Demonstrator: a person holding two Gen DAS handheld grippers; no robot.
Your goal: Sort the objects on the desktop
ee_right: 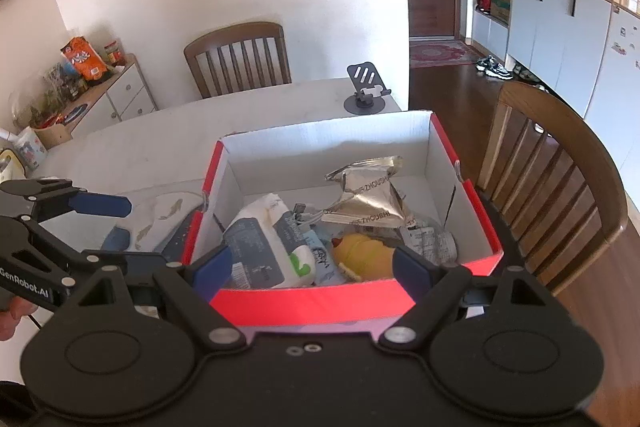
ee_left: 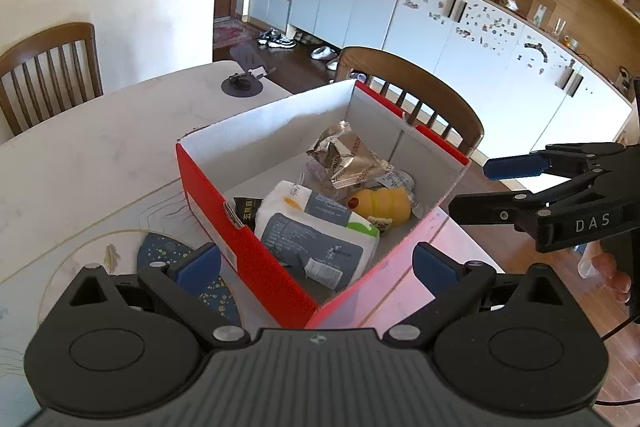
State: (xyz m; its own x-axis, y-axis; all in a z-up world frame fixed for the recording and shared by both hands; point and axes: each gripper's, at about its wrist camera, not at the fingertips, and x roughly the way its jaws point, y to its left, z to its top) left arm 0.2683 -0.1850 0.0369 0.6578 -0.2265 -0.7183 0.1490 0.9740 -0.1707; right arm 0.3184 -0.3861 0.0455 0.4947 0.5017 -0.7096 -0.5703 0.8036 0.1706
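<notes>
Left wrist view showed the left gripper [ee_left: 316, 263] with its fingers wide and nothing between the pads. The red box [ee_left: 248, 251] sat just ahead of those fingers, one corner poking toward the gap. Inside it lay a wipes pack [ee_left: 316, 231], a yellow toy [ee_left: 380, 205], a silver snack bag [ee_left: 344, 155] and a small black packet [ee_left: 248, 209].

From the right wrist view, the right gripper [ee_right: 312, 267] also had wide fingers holding nothing, with the box's near wall right in front of them.

So most of the sorting looked done, I think. A blue patterned thing [ee_left: 160, 251] lay by the left finger, outside the box, and may be left to put away; I could not tell what it was.

The tabletop [ee_left: 104, 147] was pale and mostly bare, with a dark phone stand [ee_right: 366, 87] at its far edge. Wooden chairs [ee_right: 240, 59] stood around it, and white cupboards [ee_left: 480, 39] lined the wall past a dark wood floor.
</notes>
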